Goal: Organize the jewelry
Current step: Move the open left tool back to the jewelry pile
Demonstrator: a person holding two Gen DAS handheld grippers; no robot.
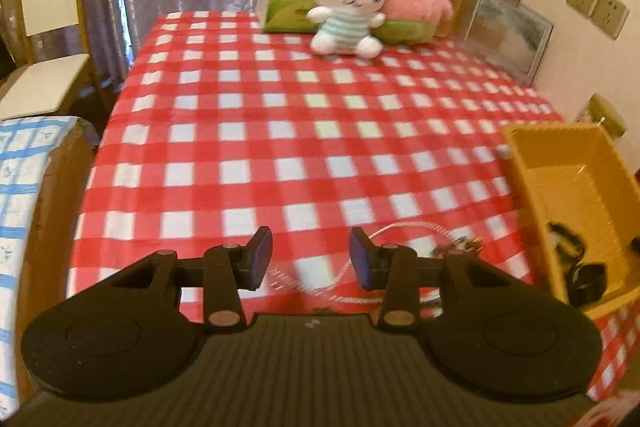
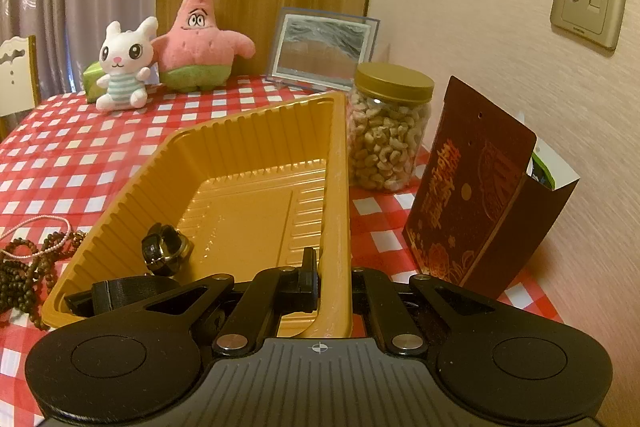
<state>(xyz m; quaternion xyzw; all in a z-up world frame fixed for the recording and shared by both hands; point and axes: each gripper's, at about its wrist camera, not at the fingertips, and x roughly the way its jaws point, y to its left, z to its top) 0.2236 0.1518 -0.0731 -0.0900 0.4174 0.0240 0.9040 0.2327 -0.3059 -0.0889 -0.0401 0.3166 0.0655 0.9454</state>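
While clamped (right tool (image 2: 334, 291)), tray (image 2: 340, 163)

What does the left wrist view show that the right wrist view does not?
Only the left wrist view: the open left gripper with nothing between its jaws, a blue checked cloth.
Only the right wrist view: the right gripper shut on the tray wall, a nut jar, a red bag, dark beads.
Both: the yellow tray, the white bunny, the pink star toy.
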